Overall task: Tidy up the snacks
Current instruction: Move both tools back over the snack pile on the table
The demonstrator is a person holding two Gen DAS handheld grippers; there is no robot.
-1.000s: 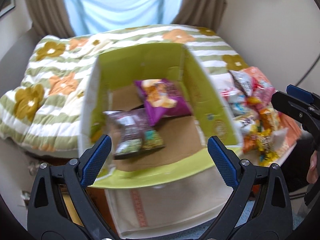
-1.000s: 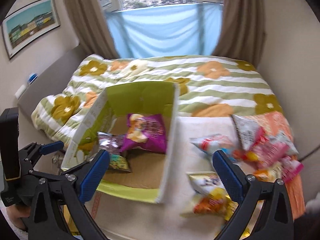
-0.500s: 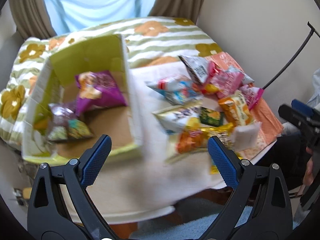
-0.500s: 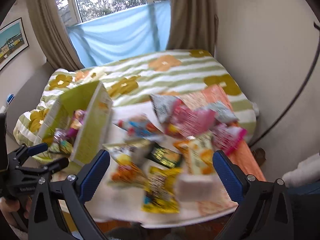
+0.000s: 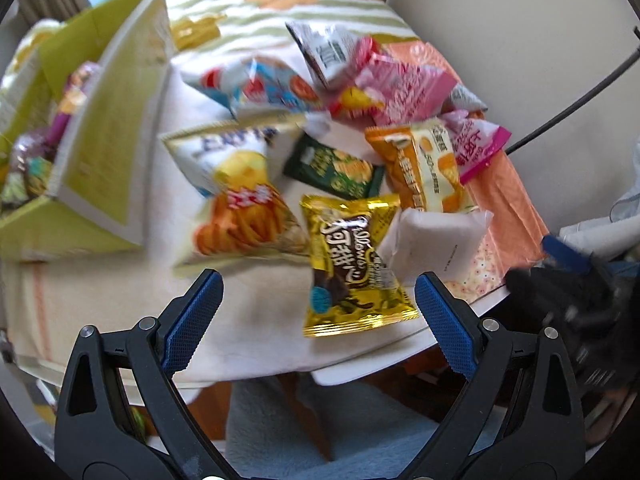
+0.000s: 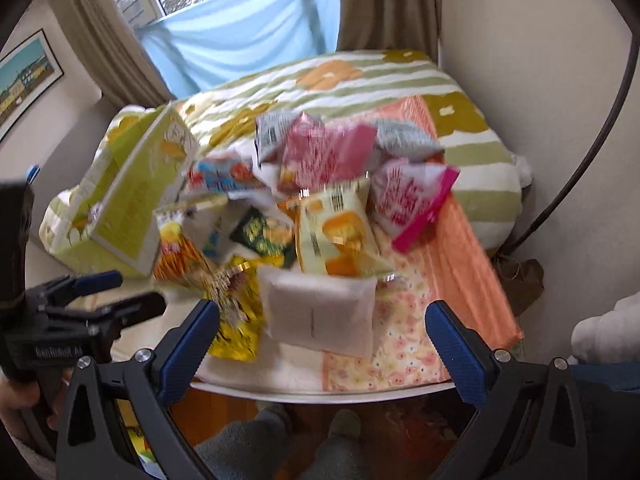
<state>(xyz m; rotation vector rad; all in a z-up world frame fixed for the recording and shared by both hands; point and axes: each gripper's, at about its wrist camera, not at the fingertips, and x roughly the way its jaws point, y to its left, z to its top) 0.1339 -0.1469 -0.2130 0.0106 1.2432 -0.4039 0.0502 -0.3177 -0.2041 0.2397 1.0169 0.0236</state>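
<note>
A heap of snack packets lies on the white table (image 5: 248, 344). Nearest in the left wrist view is a gold packet (image 5: 348, 264), with an orange chips bag (image 5: 240, 216), a dark green packet (image 5: 332, 168) and a white packet (image 5: 436, 240) around it. My left gripper (image 5: 316, 284) hangs open just above the gold packet, holding nothing. My right gripper (image 6: 322, 312) is open over the white packet (image 6: 320, 312), also with nothing in it. The green box (image 5: 100, 132) stands at the left with packets inside. Pink packets (image 6: 328, 152) lie at the back of the heap.
An orange floral cloth (image 6: 460, 260) covers the table's right side. A bed with a striped flower quilt (image 6: 360, 80) lies beyond, and a wall closes the right. The table's front edge (image 6: 300, 392) is close below my grippers. A person's socked feet (image 6: 248, 440) are under it.
Both views have swung from the green box to the right onto the snack heap and come lower and closer. Both grippers' jaws stayed wide apart.
</note>
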